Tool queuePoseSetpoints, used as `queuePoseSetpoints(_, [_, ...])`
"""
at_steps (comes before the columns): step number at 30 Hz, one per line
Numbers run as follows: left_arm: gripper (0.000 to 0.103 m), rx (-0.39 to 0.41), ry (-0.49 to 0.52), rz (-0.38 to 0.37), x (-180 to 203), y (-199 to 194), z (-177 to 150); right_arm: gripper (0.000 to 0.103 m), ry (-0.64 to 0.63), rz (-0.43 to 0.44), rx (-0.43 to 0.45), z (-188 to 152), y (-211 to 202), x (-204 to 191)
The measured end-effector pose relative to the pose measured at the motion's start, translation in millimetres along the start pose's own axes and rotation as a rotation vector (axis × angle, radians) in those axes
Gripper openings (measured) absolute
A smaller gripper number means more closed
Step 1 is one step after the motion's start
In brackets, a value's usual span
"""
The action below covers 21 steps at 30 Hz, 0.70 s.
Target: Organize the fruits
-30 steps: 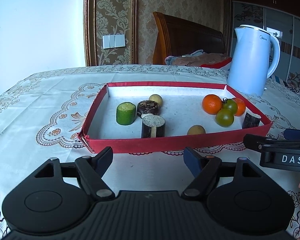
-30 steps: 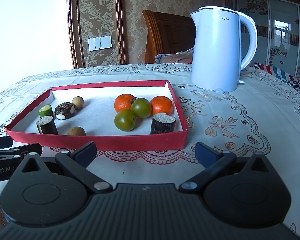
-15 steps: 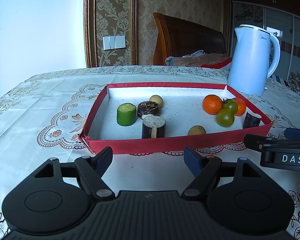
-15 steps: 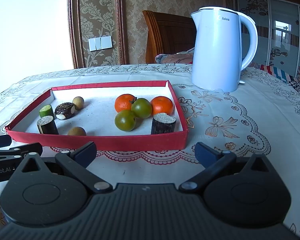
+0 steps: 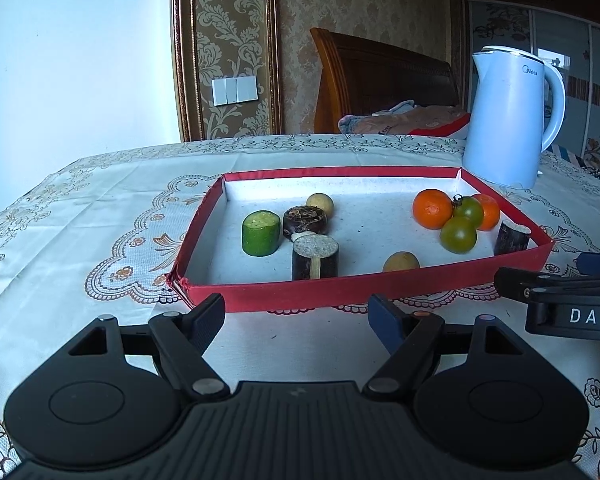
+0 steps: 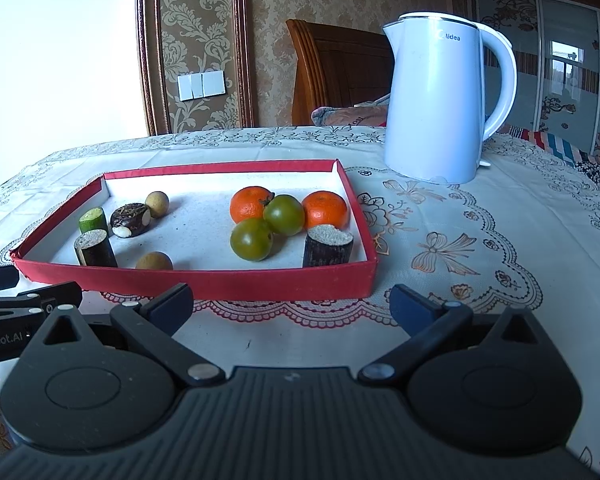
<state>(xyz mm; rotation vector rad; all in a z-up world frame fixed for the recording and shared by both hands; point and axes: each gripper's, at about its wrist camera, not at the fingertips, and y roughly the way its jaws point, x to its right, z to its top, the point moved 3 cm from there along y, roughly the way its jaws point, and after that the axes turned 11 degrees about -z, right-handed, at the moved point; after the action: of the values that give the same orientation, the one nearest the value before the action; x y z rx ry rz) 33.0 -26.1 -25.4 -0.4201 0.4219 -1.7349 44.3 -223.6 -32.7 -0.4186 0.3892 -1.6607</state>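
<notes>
— Fruits sit in the red tray [image 5: 340, 286] on the bench [image 5: 80, 216], right?

— Yes. From the left wrist view, going left to right: a green cut piece [image 5: 261, 233], a dark round piece [image 5: 305, 219] with a small tan fruit [image 5: 320, 204] behind it, and a dark cut stick [image 5: 315, 257] standing on end. A second tan fruit [image 5: 401, 262] is half hidden by the tray's near wall.

— And the right half?

— One orange [image 5: 432, 209], two green tomatoes touching, upper [image 5: 469, 211] and lower [image 5: 458, 234], then a second orange [image 5: 489, 211] mostly covered by them. Another dark stick [image 5: 512, 237] stands in the near right corner, its base hidden by the wall.

— The tools?

— The left tool [image 5: 298, 320] is spread wide over bare cloth, short of the tray. The right tool [image 6: 292, 306] is spread wide too, also in front of the tray, holding nothing. In the left view it is cut off at the frame edge.

— Anything else?

— A white kettle [image 6: 436, 96] stands behind the tray's far right corner.
</notes>
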Motion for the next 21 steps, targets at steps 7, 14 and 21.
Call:
queuePoseSetpoints(7, [0.079,0.02,0.02,0.016,0.8,-2.7,1.1,0.103,-0.005,0.0,-0.002,-0.3,1.0,-0.8])
queuePoseSetpoints(14, [0.079,0.04,0.029,0.016,1.7,-6.1,2.6,0.103,-0.006,0.002,0.0,0.1,1.2,-0.8])
queuePoseSetpoints(21, [0.079,0.036,0.024,0.01,0.0,-5.2,2.8,0.103,-0.007,0.002,-0.001,-0.2,0.8,-0.8])
